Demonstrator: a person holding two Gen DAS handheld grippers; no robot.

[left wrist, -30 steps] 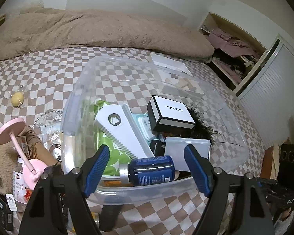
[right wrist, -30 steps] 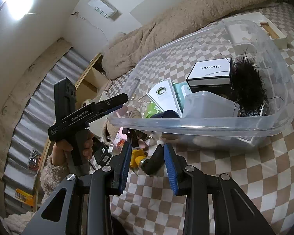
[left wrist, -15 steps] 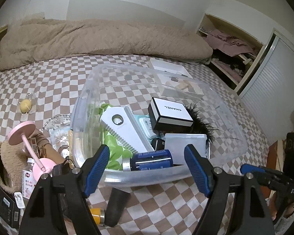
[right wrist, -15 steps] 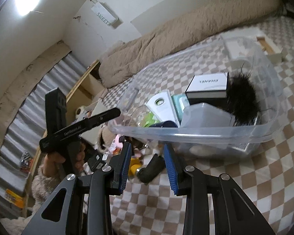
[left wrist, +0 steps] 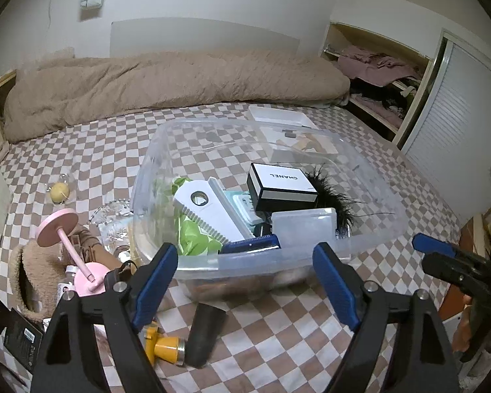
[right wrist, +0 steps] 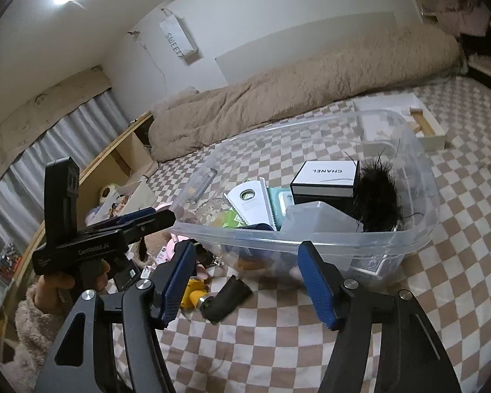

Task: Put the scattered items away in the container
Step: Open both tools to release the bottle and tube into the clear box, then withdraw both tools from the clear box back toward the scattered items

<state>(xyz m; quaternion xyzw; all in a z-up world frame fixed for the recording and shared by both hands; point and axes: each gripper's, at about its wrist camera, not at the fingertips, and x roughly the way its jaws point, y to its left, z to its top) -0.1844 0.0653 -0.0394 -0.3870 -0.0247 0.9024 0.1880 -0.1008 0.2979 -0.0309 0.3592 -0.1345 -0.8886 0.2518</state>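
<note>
Both jaw pairs opening, nothing between them: left gripper (left wrist: 245, 281), right gripper (right wrist: 245, 281). Just ahead, a black-and-yellow tool (left wrist: 193, 340) lies on bare checkered bedspread (left wrist: 278, 344), short of the clear container (left wrist: 360, 252). Container's near rim unobstructed. Pink stand (left wrist: 65, 249) and clutter crowd its left side. Beyond: open bedspread, then beige duvet (left wrist: 167, 82).

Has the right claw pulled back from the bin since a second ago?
Yes. The right claw has backed away and up from the clear bin, its jaws opening, nothing between them.
</note>
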